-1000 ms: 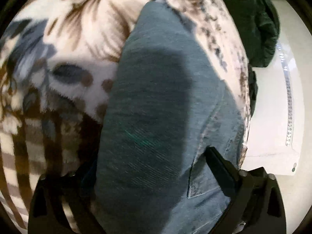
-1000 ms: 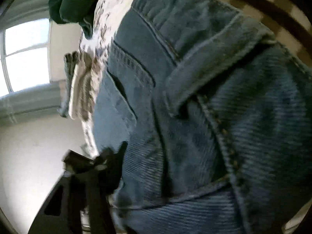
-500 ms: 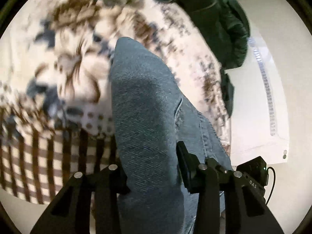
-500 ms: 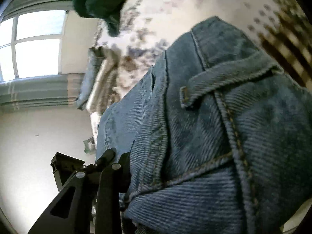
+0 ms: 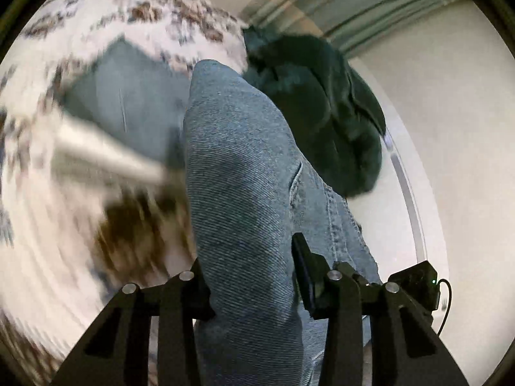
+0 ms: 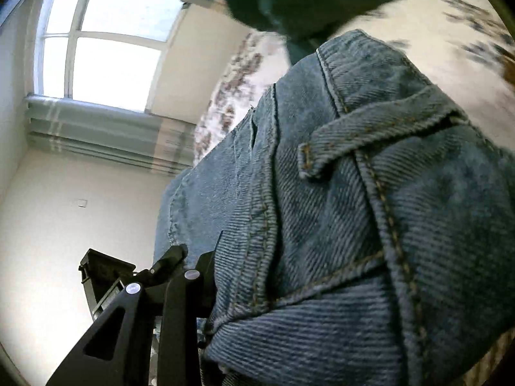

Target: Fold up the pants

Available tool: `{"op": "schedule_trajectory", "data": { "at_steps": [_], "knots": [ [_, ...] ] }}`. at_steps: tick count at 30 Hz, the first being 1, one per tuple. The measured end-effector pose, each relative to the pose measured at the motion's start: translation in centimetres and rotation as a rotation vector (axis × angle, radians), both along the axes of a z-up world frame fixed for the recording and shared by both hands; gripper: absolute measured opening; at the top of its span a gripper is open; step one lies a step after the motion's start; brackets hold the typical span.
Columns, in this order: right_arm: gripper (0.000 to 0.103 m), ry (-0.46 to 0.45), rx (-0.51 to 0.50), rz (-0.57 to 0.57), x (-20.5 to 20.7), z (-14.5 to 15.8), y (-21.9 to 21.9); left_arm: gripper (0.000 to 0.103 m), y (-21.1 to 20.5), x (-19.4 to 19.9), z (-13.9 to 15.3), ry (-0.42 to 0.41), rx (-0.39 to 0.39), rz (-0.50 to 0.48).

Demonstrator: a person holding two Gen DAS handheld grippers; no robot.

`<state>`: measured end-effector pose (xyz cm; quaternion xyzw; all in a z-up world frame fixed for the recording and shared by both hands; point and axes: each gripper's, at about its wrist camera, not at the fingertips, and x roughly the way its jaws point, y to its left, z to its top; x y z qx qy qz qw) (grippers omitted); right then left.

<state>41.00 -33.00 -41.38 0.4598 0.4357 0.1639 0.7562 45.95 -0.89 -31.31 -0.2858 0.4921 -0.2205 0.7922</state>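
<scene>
Here both grippers had hold of the jeans. In the left wrist view the left gripper had its two fingers clamped on a thick fold of blue denim, the cloth bulging up between them and running away from the camera in a raised ridge. More of the jeans lay flat farther off, on a bed cover printed with brown and grey flowers; that cover was smeared by blur. To the right of the denim ridge a dark green garment lay bunched at the edge of the bed, close beside the jeans, though I could not tell whether the two touched. Beyond it were a pale wall and striped curtains.

In the right wrist view the right gripper was closed on the waistband end of the jeans: a belt loop and tan stitched seams filled most of the picture. Only the left finger showed, pressed against the denim; the other was hidden behind the cloth. The jeans hung lifted from the bed cover, which showed behind them. A window sat at upper left.
</scene>
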Motion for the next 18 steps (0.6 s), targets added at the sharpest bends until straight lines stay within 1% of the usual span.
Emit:
{"op": "schedule_trajectory", "data": {
  "at_steps": [2, 3, 6, 7, 8, 9, 10, 11, 12, 13, 14, 16, 17, 18],
  "knots": [
    [0.034, -0.018, 0.011, 0.008, 4.9, 0.0, 2.8, 0.036, 2.7, 5.0, 0.3, -0.012, 0.01, 0.017],
    [0.034, -0.027, 0.01, 0.011, 7.1, -0.1, 4.1, 0.036, 3.5, 6.6, 0.3, -0.015, 0.013, 0.018],
    [0.034, -0.042, 0.014, 0.02, 13.7, -1.1, 7.5, 0.037, 6.7, 13.0, -0.7, -0.022, 0.03, 0.022],
    [0.034, -0.042, 0.018, 0.021, 15.6, -1.8, 8.5, 0.037, 7.8, 15.2, -1.7, -0.011, 0.035, 0.029],
    [0.034, -0.038, 0.019, 0.027, 17.1, -2.5, 9.4, 0.037, 8.2, 16.2, -2.6, 0.001, 0.038, 0.029],
    [0.036, -0.011, 0.008, 0.036, 19.2, -4.1, 10.4, 0.037, 8.9, 17.8, -4.1, 0.029, 0.047, 0.028],
    [0.044, 0.018, 0.004, 0.039, 20.5, -5.3, 11.0, 0.04, 9.5, 19.1, -5.9, 0.067, 0.078, 0.035],
    [0.056, 0.063, -0.014, 0.044, 21.5, -7.0, 11.5, 0.04, 10.0, 19.7, -7.7, 0.107, 0.112, 0.047],
    [0.059, 0.138, -0.056, 0.056, 22.3, -8.7, 11.9, 0.04, 10.7, 20.4, -9.9, 0.16, 0.163, 0.057],
    [0.06, 0.214, -0.1, 0.067, 22.6, -10.2, 12.1, 0.042, 11.2, 20.6, -11.5, 0.198, 0.188, 0.062],
    [0.06, 0.259, -0.111, 0.08, 22.5, -11.2, 11.9, 0.043, 11.9, 20.2, -12.6, 0.213, 0.164, 0.071],
    [0.06, 0.25, -0.067, 0.082, 20.7, -11.6, 10.8, 0.047, 12.7, 19.1, -13.3, 0.208, 0.111, 0.087],
    [0.06, 0.245, -0.064, 0.069, 19.7, -11.5, 10.2, 0.047, 12.8, 18.5, -13.2, 0.2, 0.094, 0.087],
    [0.06, 0.248, -0.084, 0.046, 18.5, -11.1, 9.5, 0.048, 12.9, 17.9, -13.1, 0.194, 0.092, 0.089]
  ]
}}
